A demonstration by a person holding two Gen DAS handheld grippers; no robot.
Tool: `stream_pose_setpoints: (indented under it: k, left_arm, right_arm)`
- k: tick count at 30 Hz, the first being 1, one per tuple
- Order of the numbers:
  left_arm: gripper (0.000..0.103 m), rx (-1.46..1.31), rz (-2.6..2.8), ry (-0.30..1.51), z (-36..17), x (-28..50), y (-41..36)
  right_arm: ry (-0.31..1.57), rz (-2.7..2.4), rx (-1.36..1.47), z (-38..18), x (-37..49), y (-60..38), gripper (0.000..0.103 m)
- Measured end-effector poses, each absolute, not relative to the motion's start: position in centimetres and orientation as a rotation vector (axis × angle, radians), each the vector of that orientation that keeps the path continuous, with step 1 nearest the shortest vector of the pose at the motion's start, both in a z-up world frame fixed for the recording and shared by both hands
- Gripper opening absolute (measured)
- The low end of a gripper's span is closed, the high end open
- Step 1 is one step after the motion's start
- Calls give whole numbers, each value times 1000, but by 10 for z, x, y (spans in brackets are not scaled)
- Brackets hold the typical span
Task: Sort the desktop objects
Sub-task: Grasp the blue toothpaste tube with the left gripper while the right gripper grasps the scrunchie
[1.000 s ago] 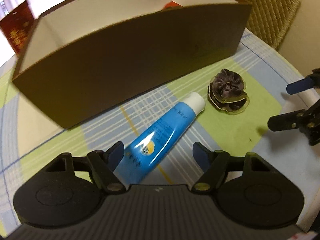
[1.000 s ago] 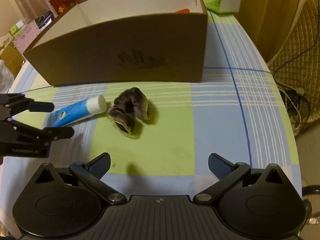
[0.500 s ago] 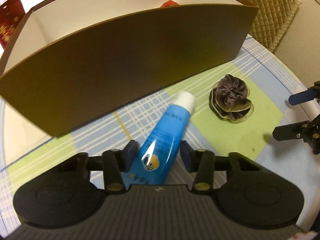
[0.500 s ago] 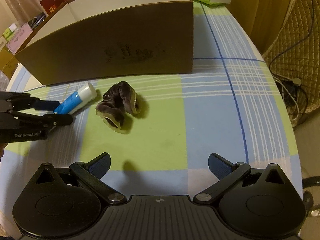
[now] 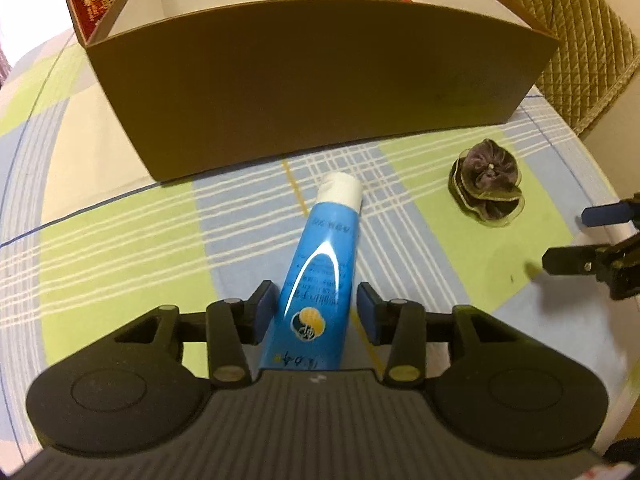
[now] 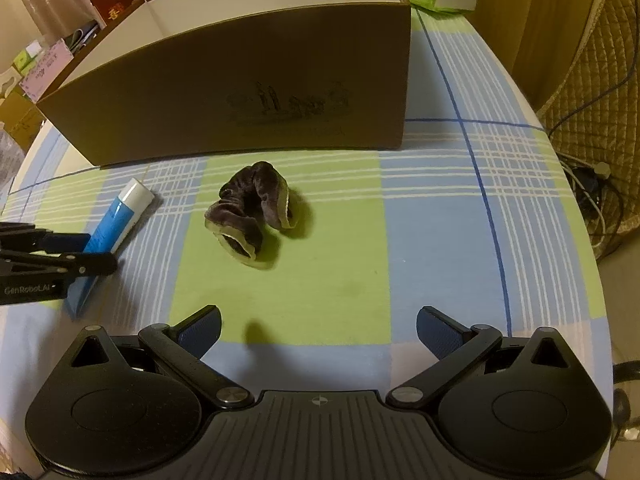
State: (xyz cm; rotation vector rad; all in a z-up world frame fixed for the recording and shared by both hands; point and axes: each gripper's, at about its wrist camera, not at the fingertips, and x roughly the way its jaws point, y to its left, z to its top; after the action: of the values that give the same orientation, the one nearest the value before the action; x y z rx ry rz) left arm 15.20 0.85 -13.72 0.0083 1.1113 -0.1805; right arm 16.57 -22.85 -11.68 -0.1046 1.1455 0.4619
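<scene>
On my left, the left hand-held gripper [image 5: 316,306] is clamped on the blue tube [image 5: 320,276], pads pressed to both sides of its lower half, white cap pointing at the brown box [image 5: 320,80]. From the right wrist camera I see the tube's crimped end tilted down toward the plaid counter [image 6: 440,216]; I cannot tell whether it touches the cloth. Just right of the tube, the dark velvet scrunchie [image 6: 252,212] lies crumpled on a green square, near the box front. Further right, my right hand-held gripper [image 6: 318,330] hovers released, jaws spread wide, holding nothing.
</scene>
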Motion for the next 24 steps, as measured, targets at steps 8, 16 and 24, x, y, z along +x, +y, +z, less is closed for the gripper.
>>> stream_pose_setpoints:
  k: [8,16,24]
  left_arm:
    - [41,59,-206,1082,-139,177,-2]
    - [34,2,-40,1094,-142,181,7]
    - [33,-69,93,1118,-142,163,28]
  right_arm:
    - [1141,454,-101,-117,165,-229,101]
    - [1088,521,-88,-113,165,-221,101]
    - [1006,613,-154,-118,178,-191,101]
